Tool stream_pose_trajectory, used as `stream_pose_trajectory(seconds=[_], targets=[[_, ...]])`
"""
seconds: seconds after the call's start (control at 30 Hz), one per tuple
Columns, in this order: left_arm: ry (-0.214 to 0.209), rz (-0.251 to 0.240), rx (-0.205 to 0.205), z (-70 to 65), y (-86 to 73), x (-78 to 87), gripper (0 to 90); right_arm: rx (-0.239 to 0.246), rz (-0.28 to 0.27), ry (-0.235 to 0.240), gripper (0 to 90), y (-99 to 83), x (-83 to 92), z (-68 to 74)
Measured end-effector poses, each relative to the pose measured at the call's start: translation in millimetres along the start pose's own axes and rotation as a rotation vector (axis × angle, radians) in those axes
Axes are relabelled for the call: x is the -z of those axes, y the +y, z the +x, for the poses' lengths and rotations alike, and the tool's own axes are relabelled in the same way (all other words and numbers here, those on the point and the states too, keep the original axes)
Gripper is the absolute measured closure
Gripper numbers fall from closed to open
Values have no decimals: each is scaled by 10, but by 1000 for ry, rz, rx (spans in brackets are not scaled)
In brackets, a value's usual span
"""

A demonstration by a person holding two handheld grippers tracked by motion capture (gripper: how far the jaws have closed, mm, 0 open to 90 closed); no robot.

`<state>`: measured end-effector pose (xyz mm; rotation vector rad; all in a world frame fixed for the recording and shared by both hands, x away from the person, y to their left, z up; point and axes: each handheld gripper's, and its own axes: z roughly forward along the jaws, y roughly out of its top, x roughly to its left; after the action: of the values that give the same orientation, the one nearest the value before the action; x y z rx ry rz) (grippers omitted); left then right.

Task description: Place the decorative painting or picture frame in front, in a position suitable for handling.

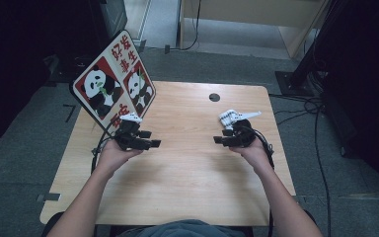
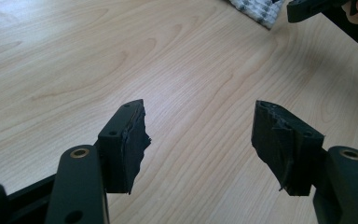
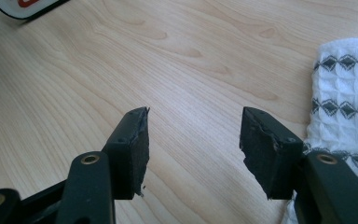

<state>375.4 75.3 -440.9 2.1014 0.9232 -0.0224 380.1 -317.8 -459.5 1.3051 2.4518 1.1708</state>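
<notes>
Across the middle of the high view I see the surface (image 1: 187,168), a pale wood-grain top with rounded corners and a small dark round hole near its far edge. Its grain runs in long smooth waves, matte and bare between my two hands.

At the far left corner a sign (image 1: 113,81) stands tilted, a flat diamond-shaped board with a black rim, red panels and two black-and-white pandas printed on it.

Next comes the cloth (image 3: 342,93), a white waffle-weave towel with rows of small grey diamonds; it lies crumpled on the right half of the surface, just beside the right tongs and touching the outer side of their right-hand jaw.

My left tongs (image 2: 200,140) are released, jaws standing well apart over bare wood, nothing between them. Each jaw is a blocky black wedge faced with torn, ragged rubber, bolted to a smooth rounded arm with a brass-ringed hole.

My right tongs (image 3: 193,144) are likewise released, jaws wide apart above bare wood, with the same frayed black pads.
</notes>
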Motion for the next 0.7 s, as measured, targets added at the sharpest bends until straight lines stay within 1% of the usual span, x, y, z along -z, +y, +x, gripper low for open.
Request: stream_pose_trajectory(seconds=[0.07,0.23,0.4,0.6,0.7], targets=[[2,-5,4,0,-17,28,355,-1,0,1,431,7,-8,3],[3,-17,15,-1,-46,74,356,15,7,13,430,41,-44,25],[12,-19,20,7,-86,123,356,21,6,22,430,77,-72,33],[21,-33,27,-2,-136,223,357,36,16,38,430,137,-144,66],[13,-49,35,-19,-149,275,356,45,20,42,428,151,-166,79]])
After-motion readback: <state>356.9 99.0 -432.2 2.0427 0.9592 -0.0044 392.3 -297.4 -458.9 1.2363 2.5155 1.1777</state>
